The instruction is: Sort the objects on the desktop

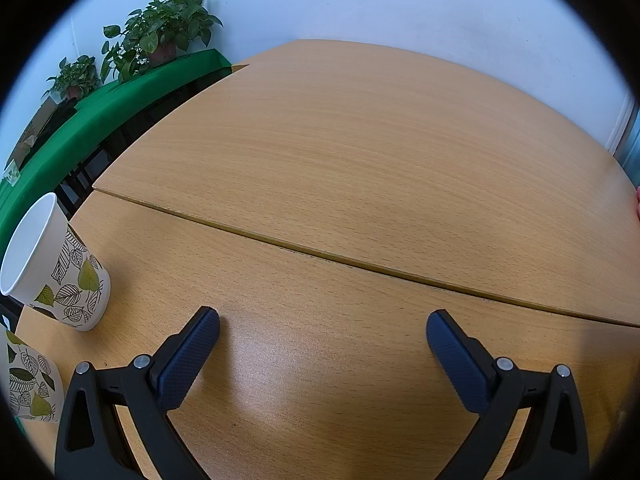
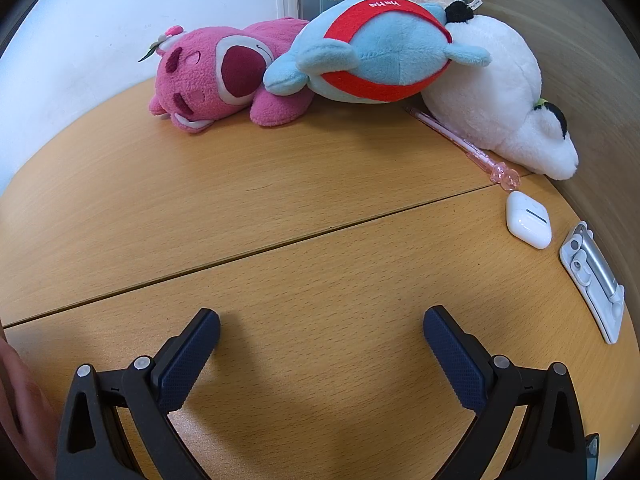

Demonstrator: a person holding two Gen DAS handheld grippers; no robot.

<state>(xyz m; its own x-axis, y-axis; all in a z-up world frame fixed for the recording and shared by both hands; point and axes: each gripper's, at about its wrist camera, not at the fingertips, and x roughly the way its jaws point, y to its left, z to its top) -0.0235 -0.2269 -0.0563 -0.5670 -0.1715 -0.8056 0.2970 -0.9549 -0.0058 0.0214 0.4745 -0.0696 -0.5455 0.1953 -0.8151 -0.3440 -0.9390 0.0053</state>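
In the left wrist view my left gripper [image 1: 322, 322] is open and empty above bare wood. A paper cup with a leaf print [image 1: 52, 268] stands far left of it, and a second leaf-print cup [image 1: 28, 384] shows partly at the lower left edge. In the right wrist view my right gripper [image 2: 322, 320] is open and empty. Beyond it lie a pink plush bear [image 2: 216, 80], a blue and red plush [image 2: 376, 48] and a white plush [image 2: 504, 96]. A pink pen [image 2: 460, 142], a white earbud case [image 2: 528, 220] and a white and silver folding stand [image 2: 594, 280] lie at the right.
The wooden table [image 1: 360, 160] has a seam running across it in both views. A green-covered bench with potted plants [image 1: 160, 36] stands beyond the table's left edge. A white wall backs the table. A beige partition [image 2: 592, 80] stands at the right behind the plush toys.
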